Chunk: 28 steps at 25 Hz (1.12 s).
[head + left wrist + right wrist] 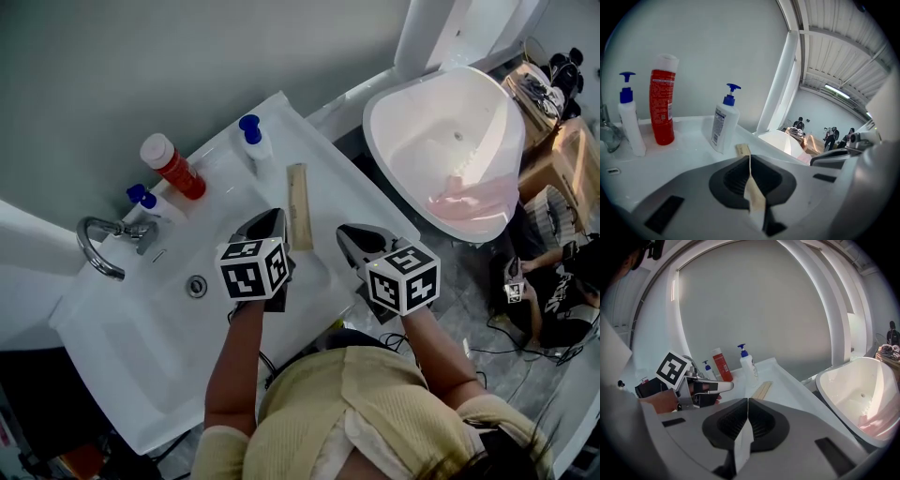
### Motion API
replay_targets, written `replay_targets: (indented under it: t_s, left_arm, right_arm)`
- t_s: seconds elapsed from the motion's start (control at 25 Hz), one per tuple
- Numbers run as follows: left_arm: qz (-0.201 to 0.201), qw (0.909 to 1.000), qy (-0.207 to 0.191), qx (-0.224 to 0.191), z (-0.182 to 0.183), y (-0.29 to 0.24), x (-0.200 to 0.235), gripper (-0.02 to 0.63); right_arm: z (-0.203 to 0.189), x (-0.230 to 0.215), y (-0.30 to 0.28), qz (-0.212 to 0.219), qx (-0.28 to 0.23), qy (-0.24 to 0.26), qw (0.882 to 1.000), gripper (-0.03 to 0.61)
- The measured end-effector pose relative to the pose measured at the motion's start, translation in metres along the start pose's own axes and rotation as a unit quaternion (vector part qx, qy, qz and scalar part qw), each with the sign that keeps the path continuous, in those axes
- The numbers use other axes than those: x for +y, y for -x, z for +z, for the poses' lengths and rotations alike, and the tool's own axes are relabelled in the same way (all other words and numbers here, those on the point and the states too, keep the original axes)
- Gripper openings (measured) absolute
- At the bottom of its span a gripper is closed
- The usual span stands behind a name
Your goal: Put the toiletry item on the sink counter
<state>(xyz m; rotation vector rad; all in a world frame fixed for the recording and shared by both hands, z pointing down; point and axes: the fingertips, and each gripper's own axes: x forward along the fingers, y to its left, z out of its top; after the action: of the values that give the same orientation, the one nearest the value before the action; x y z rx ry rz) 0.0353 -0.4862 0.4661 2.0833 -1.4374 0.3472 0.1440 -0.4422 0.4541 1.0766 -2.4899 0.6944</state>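
Finding: the toiletry item (298,208), a slim tan box, lies flat on the table (349,192), at 5 o'clock from the pump bottle (255,141) and apart from it.

The left gripper (273,218) has its jaws closed on nothing. Its tip sits just beside the box, at the box's 8 o'clock. The right gripper (350,235) is likewise closed and empty, at the box's 4 o'clock.

Risks, as judged:
- A sideways sweep of the left jaws could push the box toward the table edge at 3 o'clock.
- A forward push could drive it into the pump bottle and tip that over.
- The red bottle (174,167) stands well clear.
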Motion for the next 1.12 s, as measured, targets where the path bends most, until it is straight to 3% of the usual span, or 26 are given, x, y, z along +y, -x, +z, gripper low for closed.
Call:
replay_targets:
  t_s: [0.56, 0.92, 1.12]
  left_arm:
    - [-0.015, 0.9998, 0.001, -0.012, -0.006, 0.049, 0.006, 0.043]
    - [-0.036, 0.9984, 0.039, -0.019, -0.011, 0.077, -0.005, 0.043]
    - [-0.037, 0.9986, 0.038, -0.007, -0.02, 0.089, -0.008, 0.043]
  right_arm:
    - [-0.001, 0.032, 0.007, -0.019, -0.01, 0.003, 1.0, 0.026]
    - [-0.006, 0.048, 0.016, -0.023, -0.016, 0.003, 1.0, 0.026]
    - [-0.008, 0.059, 0.023, -0.022, -0.021, 0.003, 1.0, 0.026]
